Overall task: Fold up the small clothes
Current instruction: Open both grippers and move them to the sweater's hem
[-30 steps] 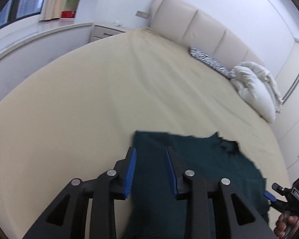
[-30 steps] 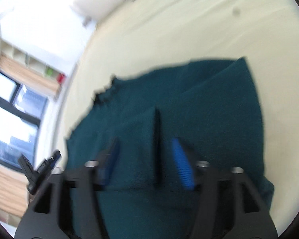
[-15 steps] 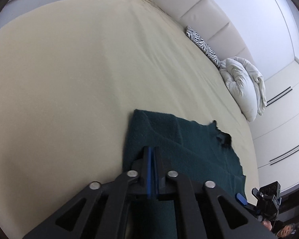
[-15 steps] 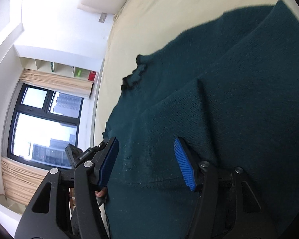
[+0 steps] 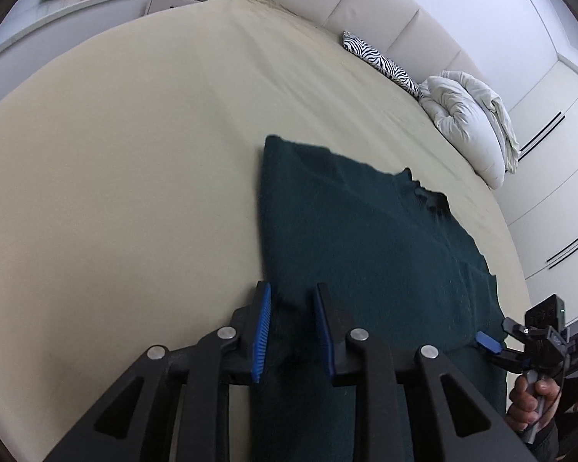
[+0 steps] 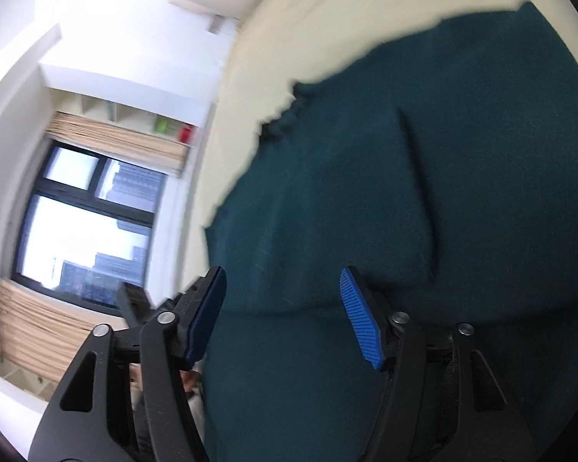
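A dark green knit sweater (image 5: 366,254) lies spread on the beige bed (image 5: 115,173), with one side folded over itself. My left gripper (image 5: 292,327) is open, its blue pads apart over the sweater's near left edge. My right gripper (image 6: 285,315) is open over the sweater (image 6: 424,200) near its bottom hem, where a folded flap shows. The right gripper also shows at the lower right of the left wrist view (image 5: 520,346), held in a hand.
A white duvet (image 5: 470,123) and a zebra-print pillow (image 5: 381,61) lie at the headboard. Wardrobe doors (image 5: 558,192) stand to the right. A window (image 6: 88,231) with curtains and shelves is on the far side.
My left gripper, shut on the sweater's edge half a second ago, has opened and let go. The right gripper stays open and has shifted over the sweater.
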`<state>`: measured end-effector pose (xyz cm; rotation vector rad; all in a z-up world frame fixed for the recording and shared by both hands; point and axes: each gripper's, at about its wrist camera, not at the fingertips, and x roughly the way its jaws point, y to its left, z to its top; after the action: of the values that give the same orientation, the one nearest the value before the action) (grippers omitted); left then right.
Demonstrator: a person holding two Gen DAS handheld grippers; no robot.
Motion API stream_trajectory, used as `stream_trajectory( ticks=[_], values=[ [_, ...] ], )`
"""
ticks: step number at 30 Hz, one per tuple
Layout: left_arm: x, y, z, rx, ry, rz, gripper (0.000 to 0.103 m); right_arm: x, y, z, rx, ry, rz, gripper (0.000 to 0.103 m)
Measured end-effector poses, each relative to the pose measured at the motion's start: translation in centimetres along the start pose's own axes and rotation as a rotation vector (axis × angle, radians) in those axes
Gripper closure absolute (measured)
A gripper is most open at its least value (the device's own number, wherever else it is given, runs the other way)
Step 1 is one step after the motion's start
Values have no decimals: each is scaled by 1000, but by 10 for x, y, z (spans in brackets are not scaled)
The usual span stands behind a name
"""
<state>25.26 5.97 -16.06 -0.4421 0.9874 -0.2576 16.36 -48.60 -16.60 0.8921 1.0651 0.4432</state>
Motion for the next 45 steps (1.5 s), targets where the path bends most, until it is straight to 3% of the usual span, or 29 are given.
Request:
stream_trajectory(
  ticks=[4,6,9,15,21,26,30,35,43,45],
  values=[
    [-39,-3,-22,11,-39,5,70,-23,5,-21,10,-51,-10,42],
    [-65,-6,-44,24,-57,-9,54,-47,10,-42,-9,-88,-6,42],
    [-98,-12,-85,62,-53,9,39,-88,14,-84,-40,-149,-34,42],
    [-141,3,-165,7,16,27,38,-158,6,-167,-68,-221,-138,41],
    [-162,8,-222,-32,84,33,38,-196,-10,-230,-61,-245,-235,41],
    [-169,1,-235,-41,117,11,40,-225,-32,-263,-4,-265,-255,41],
    [-167,2,-241,-42,142,7,47,-244,-41,-281,-2,-271,-340,41],
    [-165,-3,-245,-17,174,16,46,-264,-62,-290,43,-275,-397,41],
    [-164,-6,-250,11,212,23,44,-243,-62,-287,10,-164,-433,41],
    [-163,-4,-252,12,214,25,48,-240,-60,-288,10,-156,-436,41]
  ],
)
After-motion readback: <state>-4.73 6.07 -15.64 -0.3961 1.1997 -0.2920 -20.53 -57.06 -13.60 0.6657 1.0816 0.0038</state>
